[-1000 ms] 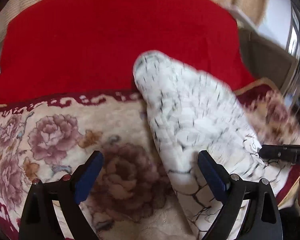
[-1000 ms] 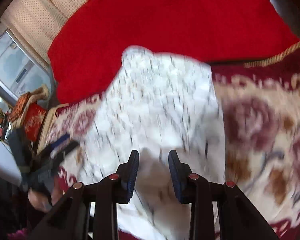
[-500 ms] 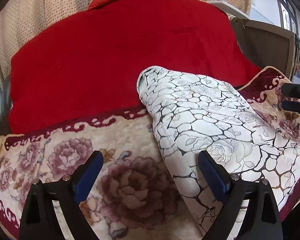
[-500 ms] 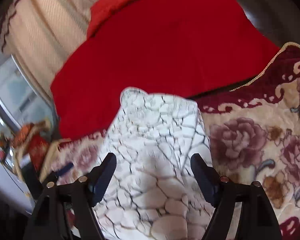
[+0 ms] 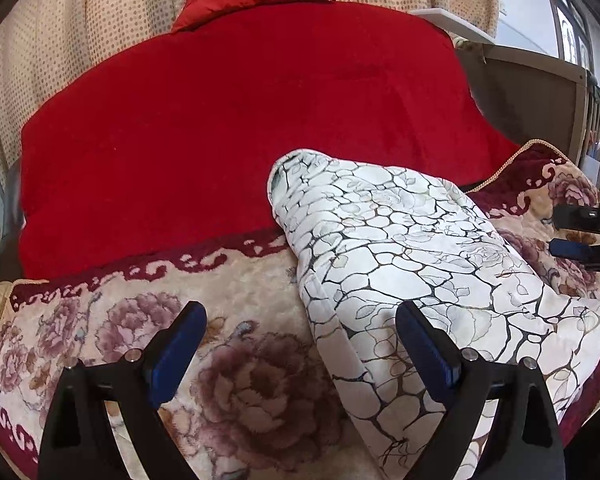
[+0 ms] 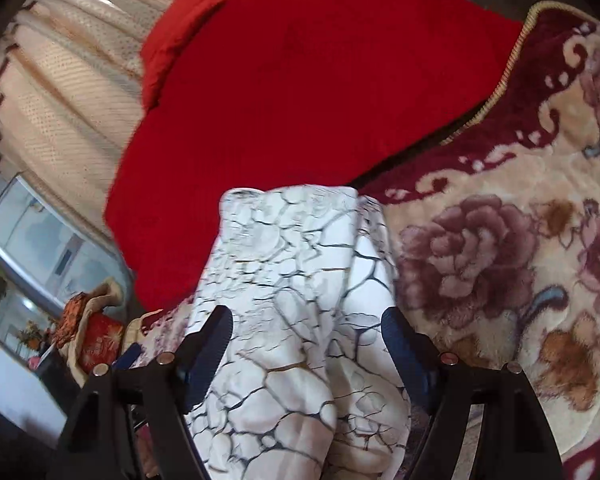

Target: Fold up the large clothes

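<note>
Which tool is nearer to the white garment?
Right. The right tool hovers open directly over the white garment; the left tool straddles its edge, mostly over the floral blanket.

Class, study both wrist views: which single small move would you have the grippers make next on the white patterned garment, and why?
Probably withdraw both: the white patterned garment already lies as a folded bundle on the floral blanket, and the left gripper and right gripper both hang open, gripping nothing. If another fold is wanted, I cannot tell from here.
</note>
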A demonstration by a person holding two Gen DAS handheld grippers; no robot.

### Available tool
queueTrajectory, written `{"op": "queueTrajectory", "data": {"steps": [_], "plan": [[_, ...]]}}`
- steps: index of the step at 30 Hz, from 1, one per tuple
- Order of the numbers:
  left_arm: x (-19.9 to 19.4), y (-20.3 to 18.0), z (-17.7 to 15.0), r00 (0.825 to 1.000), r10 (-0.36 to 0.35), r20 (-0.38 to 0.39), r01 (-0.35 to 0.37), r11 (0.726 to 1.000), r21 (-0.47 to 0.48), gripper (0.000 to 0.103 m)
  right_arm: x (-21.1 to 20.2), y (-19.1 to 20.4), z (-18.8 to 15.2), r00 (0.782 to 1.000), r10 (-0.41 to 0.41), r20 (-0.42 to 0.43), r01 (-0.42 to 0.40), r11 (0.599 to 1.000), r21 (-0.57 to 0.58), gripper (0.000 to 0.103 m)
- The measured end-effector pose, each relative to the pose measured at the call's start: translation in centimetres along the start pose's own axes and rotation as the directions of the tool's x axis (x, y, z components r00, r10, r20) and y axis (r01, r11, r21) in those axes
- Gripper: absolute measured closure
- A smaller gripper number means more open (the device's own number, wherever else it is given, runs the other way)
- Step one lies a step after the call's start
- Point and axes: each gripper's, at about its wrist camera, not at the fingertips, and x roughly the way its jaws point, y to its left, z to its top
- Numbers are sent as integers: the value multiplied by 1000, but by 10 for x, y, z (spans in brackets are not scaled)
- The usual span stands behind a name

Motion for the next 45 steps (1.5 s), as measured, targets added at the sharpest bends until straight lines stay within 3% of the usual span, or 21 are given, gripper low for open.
{"op": "queueTrajectory", "data": {"steps": [4, 6, 9, 10, 12, 14, 16, 21, 24, 28, 30, 31, 34, 38, 41, 45], "plan": [[13, 2, -3, 996, -70, -57, 68, 997, -46, 8, -1, 9, -5, 996, 87, -32, -88, 995, -42, 23], [26, -2, -8, 989, -95, -113, 91, 995, -36, 7, 13, 9, -10, 991, 99, -89, -102, 994, -32, 23], [31, -5, -10, 986, -109, -126, 103, 993, -50, 7, 55, 5, -24, 966, 32, -255, -38, 999, -19, 23], [29, -5, -8, 986, -108, -127, 103, 994, -44, 7, 61, 6, -27, 962, 4, -272, -15, 999, -39, 23], [25, -5, -5, 986, -112, -123, 108, 993, -36, 7, 57, 16, -26, 969, -16, -247, -7, 996, -92, 23], [23, 1, -3, 982, -144, -123, 138, 989, -60, 7, 42, 19, -20, 982, 33, -185, -51, 994, -94, 23], [23, 9, -1, 975, -175, -134, 163, 982, -97, 7, 28, 14, -12, 991, 58, -118, -67, 995, -74, 23], [27, 30, 3, 969, -195, -154, 168, 971, -172, 7, 21, -17, 2, 994, 73, -77, -69, 996, 50, 23], [31, 39, 3, 939, -296, -177, 252, 939, -234, 7, 28, -34, 6, 993, 81, -88, -72, 992, 106, 23], [48, 42, -2, 851, -478, -216, 388, 851, -354, 7, 43, -51, 8, 983, 115, -143, -90, 981, 174, 23], [57, 39, -6, 817, -527, -233, 419, 821, -388, 7, 51, -54, 7, 981, 116, -158, -84, 977, 194, 23], [60, 37, -6, 809, -536, -242, 423, 816, -394, 7, 56, -55, 7, 978, 123, -167, -89, 976, 197, 23], [67, 27, -8, 799, -540, -263, 423, 817, -392, 7, 74, -57, 5, 968, 143, -206, -102, 975, 200, 23], [75, 9, -8, 774, -562, -290, 453, 813, -365, 7, 101, -58, 1, 933, 224, -282, -157, 958, 239, 22], [78, 3, -7, 777, -554, -300, 451, 821, -350, 6, 114, -59, 0, 912, 278, -301, -202, 944, 260, 20], [81, 5, -7, 766, -579, -279, 464, 799, -383, 6, 128, -49, -1, 873, 354, -335, -275, 925, 261, 14]]}}
